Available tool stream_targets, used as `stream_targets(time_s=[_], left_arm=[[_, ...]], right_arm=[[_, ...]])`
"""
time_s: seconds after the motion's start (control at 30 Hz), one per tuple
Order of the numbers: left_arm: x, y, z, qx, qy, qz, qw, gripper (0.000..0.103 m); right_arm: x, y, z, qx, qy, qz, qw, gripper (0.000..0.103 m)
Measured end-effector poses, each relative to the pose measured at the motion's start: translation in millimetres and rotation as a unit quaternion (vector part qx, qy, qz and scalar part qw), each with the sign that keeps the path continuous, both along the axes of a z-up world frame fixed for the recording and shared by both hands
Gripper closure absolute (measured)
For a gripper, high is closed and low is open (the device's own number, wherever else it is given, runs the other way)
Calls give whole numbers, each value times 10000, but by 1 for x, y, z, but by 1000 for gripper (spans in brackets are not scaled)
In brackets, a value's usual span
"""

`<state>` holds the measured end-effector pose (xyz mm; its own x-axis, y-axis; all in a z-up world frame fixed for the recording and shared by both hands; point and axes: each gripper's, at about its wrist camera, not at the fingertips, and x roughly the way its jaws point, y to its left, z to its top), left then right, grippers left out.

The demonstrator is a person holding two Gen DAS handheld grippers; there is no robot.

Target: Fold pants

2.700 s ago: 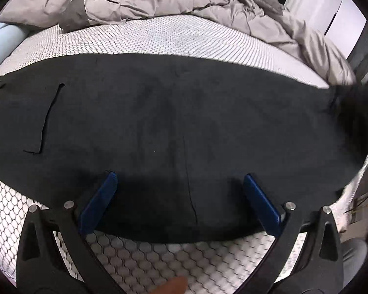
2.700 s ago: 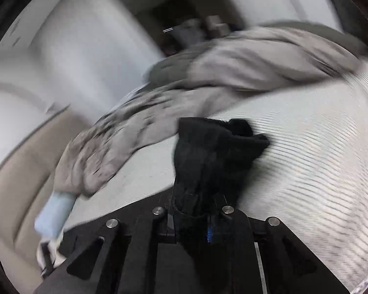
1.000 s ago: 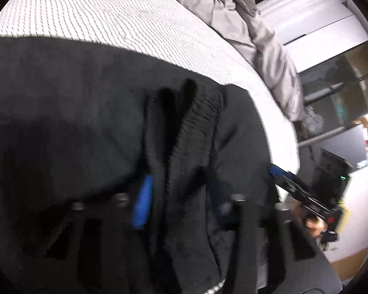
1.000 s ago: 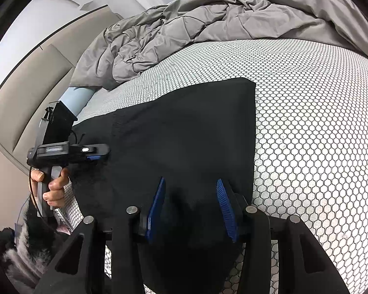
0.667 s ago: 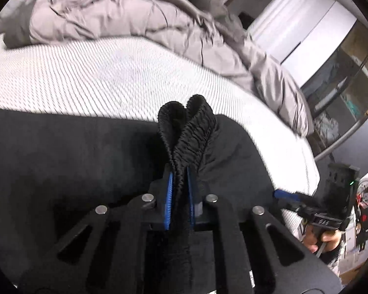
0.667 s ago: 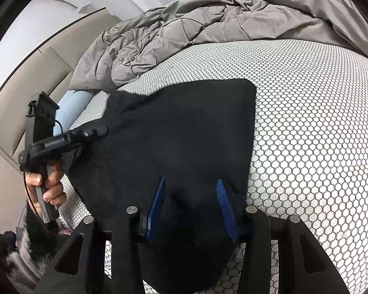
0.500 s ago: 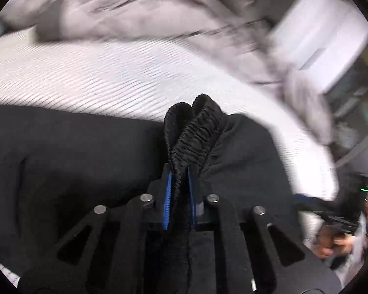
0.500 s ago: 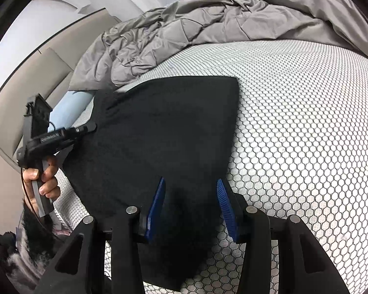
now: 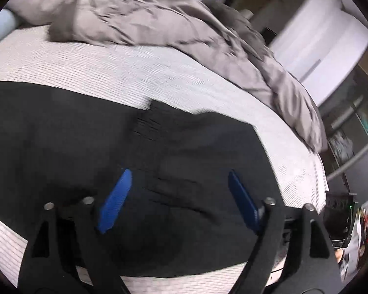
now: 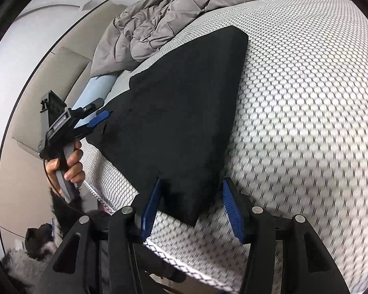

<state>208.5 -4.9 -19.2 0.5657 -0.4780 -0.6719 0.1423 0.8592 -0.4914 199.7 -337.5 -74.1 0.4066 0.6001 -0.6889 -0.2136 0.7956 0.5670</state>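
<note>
Your left tongs just spread, dropping waistband | right tongs spread | pants folded on bed; smoothing maybe left.

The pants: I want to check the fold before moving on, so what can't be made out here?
- Left wrist view: the pants are motion-blurred, so layer edges and creases don't resolve; their left end is cut off by the frame.
- Right wrist view: the pants' near corner sits between the right gripper's fingers, partly hidden.

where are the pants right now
The black pants lie flat on the white honeycomb-patterned mattress, near its front edge, with the grey duvet bunched up behind them; in the right wrist view they fill the centre.
</note>
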Motion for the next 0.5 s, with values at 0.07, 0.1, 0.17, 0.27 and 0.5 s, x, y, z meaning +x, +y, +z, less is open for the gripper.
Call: stream_targets(time_s=[0.07,0.1,0.17,0.27,0.5], left_arm=[[-1,-48,-7,57,155,-622,9979,23],[-1,-64,-8,112,178,-781,9967,23],[3,-104,-15,366,198,-1036,9937,23],[6,-148,-21,504,216,-1354,9893,23],[23,-200,-47,1426,581,-1424,9778,22]], right_arm=[[-12,2,3,39,-76,-40,10000,51],[-18,3,4,-17,-135,-80,9999,51],[-27,7,8,-237,-267,-172,9992,51],[-35,13,12,-314,-372,-252,9985,56],[-10,11,-11,-182,154,-514,9984,96]])
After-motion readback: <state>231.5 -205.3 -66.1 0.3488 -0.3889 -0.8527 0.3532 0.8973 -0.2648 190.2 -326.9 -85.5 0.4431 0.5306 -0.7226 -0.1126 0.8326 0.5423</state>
